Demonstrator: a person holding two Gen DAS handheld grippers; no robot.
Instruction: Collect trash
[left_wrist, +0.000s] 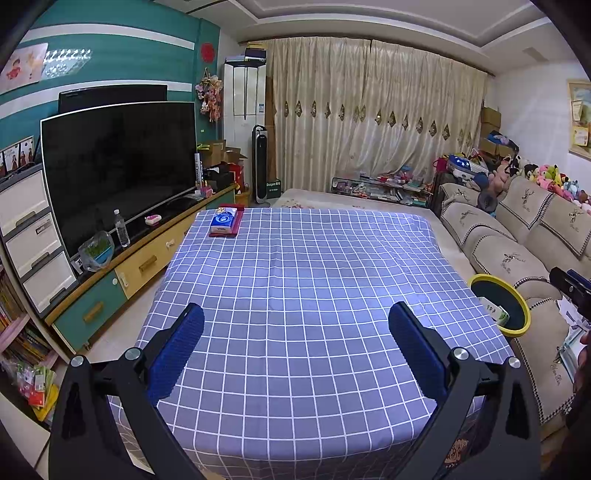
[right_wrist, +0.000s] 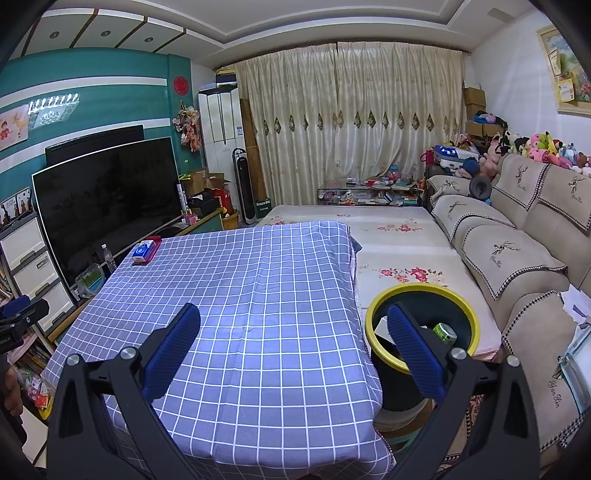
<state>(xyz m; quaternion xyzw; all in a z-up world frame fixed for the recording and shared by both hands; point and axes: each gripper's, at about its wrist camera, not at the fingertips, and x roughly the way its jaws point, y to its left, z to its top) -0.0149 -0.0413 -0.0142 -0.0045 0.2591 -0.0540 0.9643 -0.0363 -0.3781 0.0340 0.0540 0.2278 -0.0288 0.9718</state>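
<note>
Left gripper and right gripper: both spread wide, holding nothing, above checked tablecloth. Trash, including green can, sits inside yellow-rimmed bin beside table, so collecting looks finished. Tissue pack kept at far corner.

Bench wore a blue checked cloth; tissue pack on red tray sat at its far-left corner.

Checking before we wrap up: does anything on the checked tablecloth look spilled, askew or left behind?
Nothing stands out. The purple checked tablecloth holds only a blue tissue pack at its far corner; trash sits inside the yellow-rimmed bin.
</note>
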